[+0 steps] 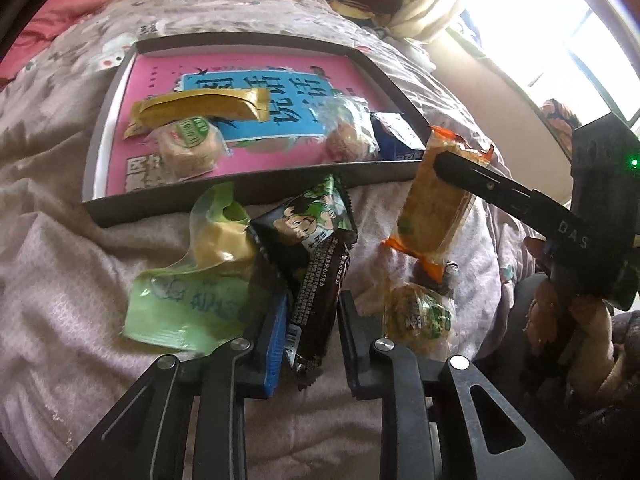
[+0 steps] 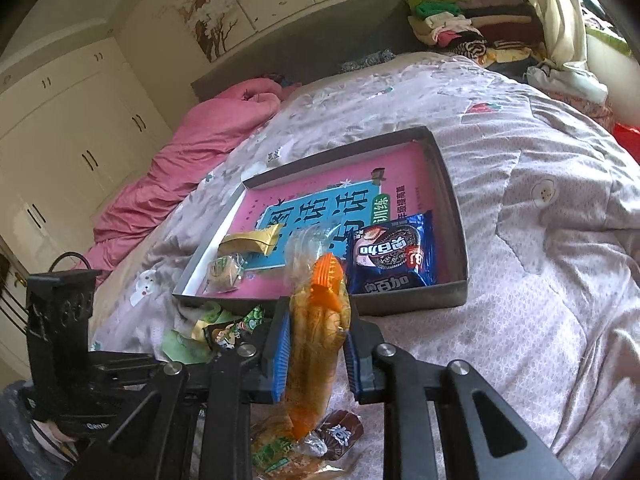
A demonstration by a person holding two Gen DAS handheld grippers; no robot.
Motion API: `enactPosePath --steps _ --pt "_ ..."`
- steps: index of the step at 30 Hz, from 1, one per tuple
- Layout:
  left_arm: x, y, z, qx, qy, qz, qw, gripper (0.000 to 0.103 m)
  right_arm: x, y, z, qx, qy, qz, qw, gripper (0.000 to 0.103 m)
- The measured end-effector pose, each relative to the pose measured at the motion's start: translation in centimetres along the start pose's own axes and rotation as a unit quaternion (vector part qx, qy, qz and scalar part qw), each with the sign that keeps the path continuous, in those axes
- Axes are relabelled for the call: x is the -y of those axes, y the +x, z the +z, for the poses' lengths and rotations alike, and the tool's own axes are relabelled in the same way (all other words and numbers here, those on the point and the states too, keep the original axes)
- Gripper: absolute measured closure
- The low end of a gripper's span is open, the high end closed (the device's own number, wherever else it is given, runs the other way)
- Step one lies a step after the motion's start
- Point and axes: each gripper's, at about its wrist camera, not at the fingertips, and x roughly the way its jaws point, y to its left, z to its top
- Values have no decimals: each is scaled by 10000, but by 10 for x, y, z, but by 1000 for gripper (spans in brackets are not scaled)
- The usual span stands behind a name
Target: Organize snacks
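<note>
A: Where are the snacks?

B: The orange-ended cracker pack [image 2: 316,344] hangs upright, pinched in the right gripper [image 2: 316,354], just near of the grey tray [image 2: 450,200]. The left gripper [image 1: 310,336] is clamped on a dark snack packet [image 1: 316,256], beside a pale green packet [image 1: 200,280].

A: And inside the tray?

B: A blue cookie pack [image 2: 392,256] on the right, a gold bar [image 2: 252,242] and round wrapped pastry [image 2: 224,274] on the left, all on a pink book [image 2: 404,172]. The tray rests on a quilt [image 2: 540,280].

Daylight blows out the glaring white window pane [image 1: 532,20], leaving both sharp fisheye views bent and dark-cornered.
</note>
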Motion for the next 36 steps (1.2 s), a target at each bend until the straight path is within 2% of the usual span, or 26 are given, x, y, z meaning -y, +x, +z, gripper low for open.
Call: enactPosePath --steps 7,16,22,27,36 --pt "-5 -5 -5 -42 -102 50 9999 83 -2 -4 1 132 -129 -81 9998 79" --pt "4 10 -8 -261 -1 55 9996 84 -9 3 -2 -6 -316 -67 9995 79" --pt "4 20 -9 -256 -64 122 9996 86 -13 13 -5 -140 -457 -129 9988 79" --pt "9 6 -7 -63 36 142 9999 87 -14 20 -8 -300 -523 -182 9980 79" --pt "13 -38 9 583 82 197 9981 87 -11 -11 5 317 -397 57 9987 80"
